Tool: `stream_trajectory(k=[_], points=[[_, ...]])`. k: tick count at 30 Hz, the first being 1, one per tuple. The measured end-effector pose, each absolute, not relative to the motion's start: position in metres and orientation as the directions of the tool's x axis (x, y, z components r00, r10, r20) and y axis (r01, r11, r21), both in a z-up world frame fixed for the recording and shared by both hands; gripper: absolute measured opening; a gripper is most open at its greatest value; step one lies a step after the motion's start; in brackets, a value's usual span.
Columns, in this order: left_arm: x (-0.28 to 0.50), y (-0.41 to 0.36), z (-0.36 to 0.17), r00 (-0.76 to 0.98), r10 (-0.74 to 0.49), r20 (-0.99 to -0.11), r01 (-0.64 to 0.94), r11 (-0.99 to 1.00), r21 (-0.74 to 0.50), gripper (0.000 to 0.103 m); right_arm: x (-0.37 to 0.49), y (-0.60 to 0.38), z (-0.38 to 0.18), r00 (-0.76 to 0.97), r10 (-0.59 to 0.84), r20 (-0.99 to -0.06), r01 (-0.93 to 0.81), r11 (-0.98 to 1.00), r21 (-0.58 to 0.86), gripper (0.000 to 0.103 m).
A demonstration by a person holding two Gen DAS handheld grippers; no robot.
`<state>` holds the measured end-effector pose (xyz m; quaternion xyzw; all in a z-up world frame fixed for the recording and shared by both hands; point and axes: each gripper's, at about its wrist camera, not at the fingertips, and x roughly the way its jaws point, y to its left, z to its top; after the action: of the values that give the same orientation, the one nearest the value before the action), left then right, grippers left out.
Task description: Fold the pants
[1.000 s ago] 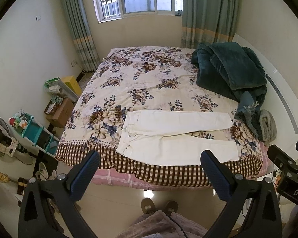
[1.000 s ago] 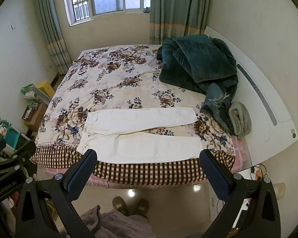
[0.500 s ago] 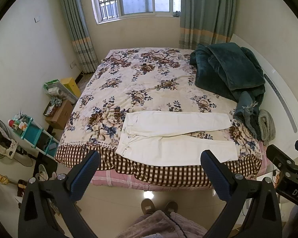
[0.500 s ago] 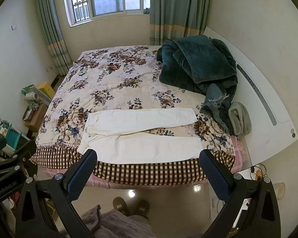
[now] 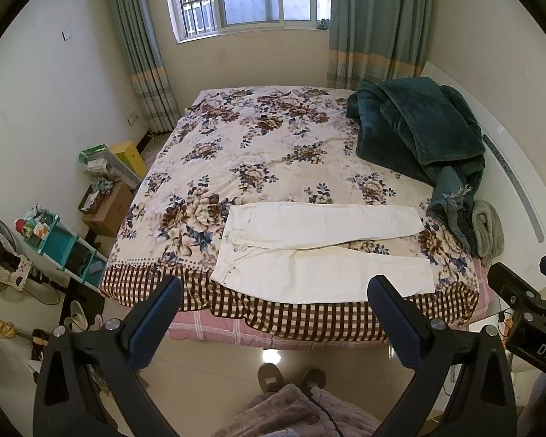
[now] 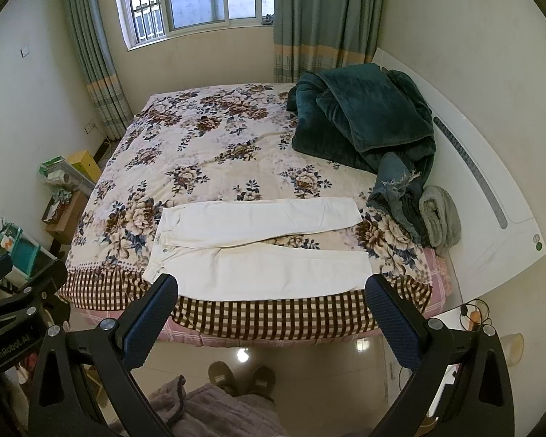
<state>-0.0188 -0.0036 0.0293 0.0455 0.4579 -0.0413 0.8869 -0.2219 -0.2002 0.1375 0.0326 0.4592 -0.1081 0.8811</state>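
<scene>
Hovering above floor | left gripper (image 5: 273, 295) spread | right gripper (image 6: 271, 293) spread

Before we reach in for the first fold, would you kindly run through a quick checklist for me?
1. Pants lie flat on the bed, legs spread: ok.
2. Left gripper open, empty: ok.
3. Right gripper open, empty: ok.
4. Nothing lies on the pants: ok.
5. Green blanket apart from the pants: ok.
6. Grippers touching cloth: not ok, both back over the floor.
</scene>
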Motion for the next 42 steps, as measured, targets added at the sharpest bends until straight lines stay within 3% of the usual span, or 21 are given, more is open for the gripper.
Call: stream_trajectory(k=[27, 42], points=[[-0.02, -0.011, 0.031, 0.591, -0.019, -0.807, 0.102, 0.994, 0.051, 0.103, -0.224, -0.197, 0.132, 0.56, -0.159, -0.813, 0.229, 0.973, -0.033, 0.103], [0.074, -0.048, -0.033, 0.594, 0.093, -0.799, -0.008, 0.994, 0.11, 0.103, -0.139, -0.261, 0.065, 0.558, -0.215, -0.802, 0.341, 0.94, -0.016, 0.103]])
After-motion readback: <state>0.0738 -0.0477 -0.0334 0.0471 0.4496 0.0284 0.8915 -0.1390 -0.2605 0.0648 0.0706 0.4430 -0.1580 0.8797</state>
